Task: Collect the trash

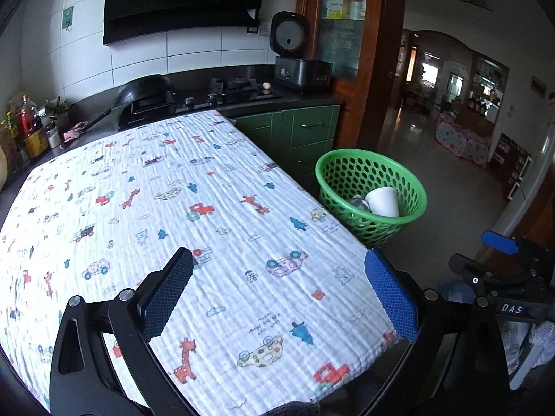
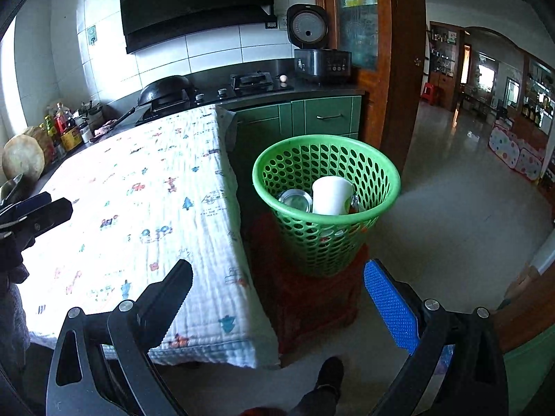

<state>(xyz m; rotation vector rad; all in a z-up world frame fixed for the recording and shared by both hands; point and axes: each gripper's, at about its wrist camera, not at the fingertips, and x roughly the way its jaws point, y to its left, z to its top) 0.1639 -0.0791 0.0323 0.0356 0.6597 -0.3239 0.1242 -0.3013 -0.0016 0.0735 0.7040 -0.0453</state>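
- Green basket [image 2: 326, 204]: stands on a red stool [image 2: 312, 298] just beside the table's [image 1: 194, 208] cloth-covered edge; open floor lies beyond it.
- Contents: one white cup [image 2: 331, 196], one metal lid [image 2: 295, 199].
- Left gripper [image 1: 279, 289]: jaws wide apart, empty, over the table.
- Right gripper [image 2: 277, 298]: jaws apart, empty; "DAS" is readable on its body.

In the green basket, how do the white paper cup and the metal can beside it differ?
The white paper cup is matte, taller and leans with its top near the rim of the green basket; the metal can is shiny, sits lower and shows its round end upward. Both lie inside the basket, side by side.
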